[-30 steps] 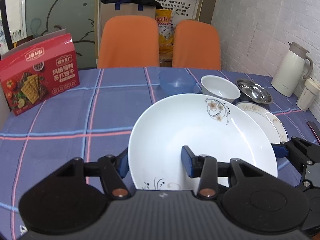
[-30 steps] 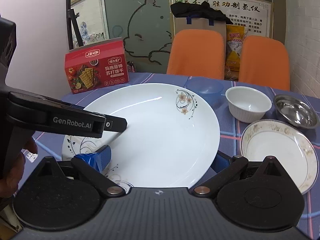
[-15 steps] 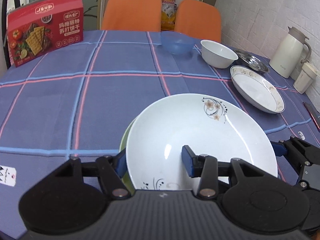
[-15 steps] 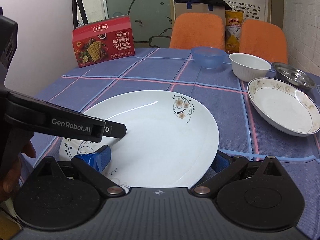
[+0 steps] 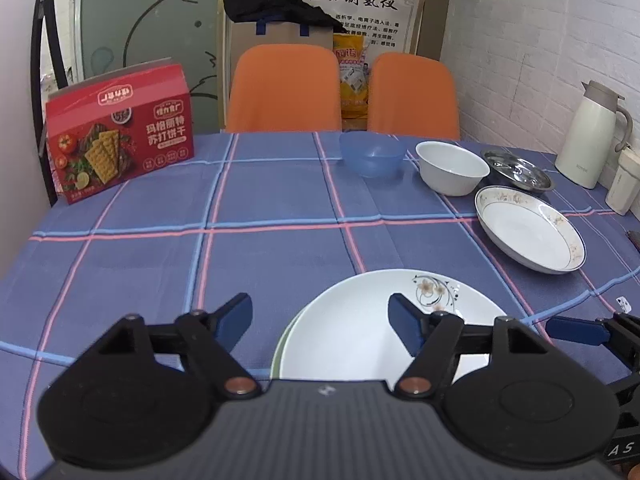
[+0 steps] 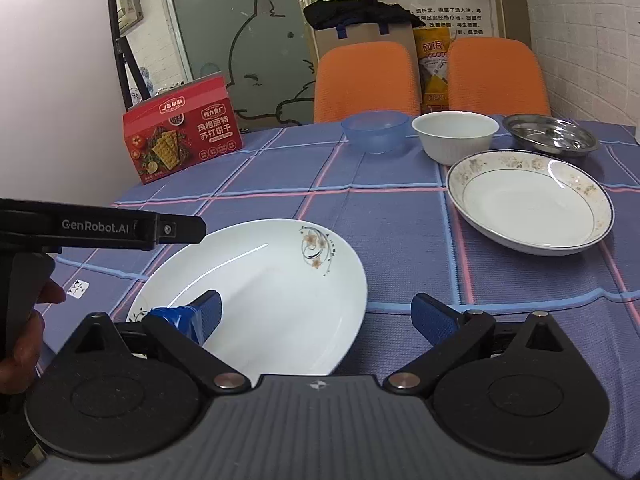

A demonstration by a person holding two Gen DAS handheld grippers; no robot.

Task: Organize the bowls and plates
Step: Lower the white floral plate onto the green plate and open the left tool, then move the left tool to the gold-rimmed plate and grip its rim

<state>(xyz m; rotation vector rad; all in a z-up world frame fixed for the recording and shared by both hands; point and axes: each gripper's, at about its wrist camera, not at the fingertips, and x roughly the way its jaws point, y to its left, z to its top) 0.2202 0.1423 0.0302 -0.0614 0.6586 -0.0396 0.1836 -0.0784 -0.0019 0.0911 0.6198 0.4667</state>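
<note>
Left claw (image 5: 320,320) is standing released at lower centre, its right finger over the flowered white plate (image 5: 360,328), which is lying on a green-edged plate (image 5: 276,360) on the desk (image 5: 160,260). Right claw (image 6: 316,316) is likewise spread wide, plate under its left finger. Farther back, right of frame, are sitting the rimmed dish (image 5: 528,232), white bowl (image 5: 452,168), blue bowl (image 5: 372,154) and steel dish (image 5: 516,170).
</note>
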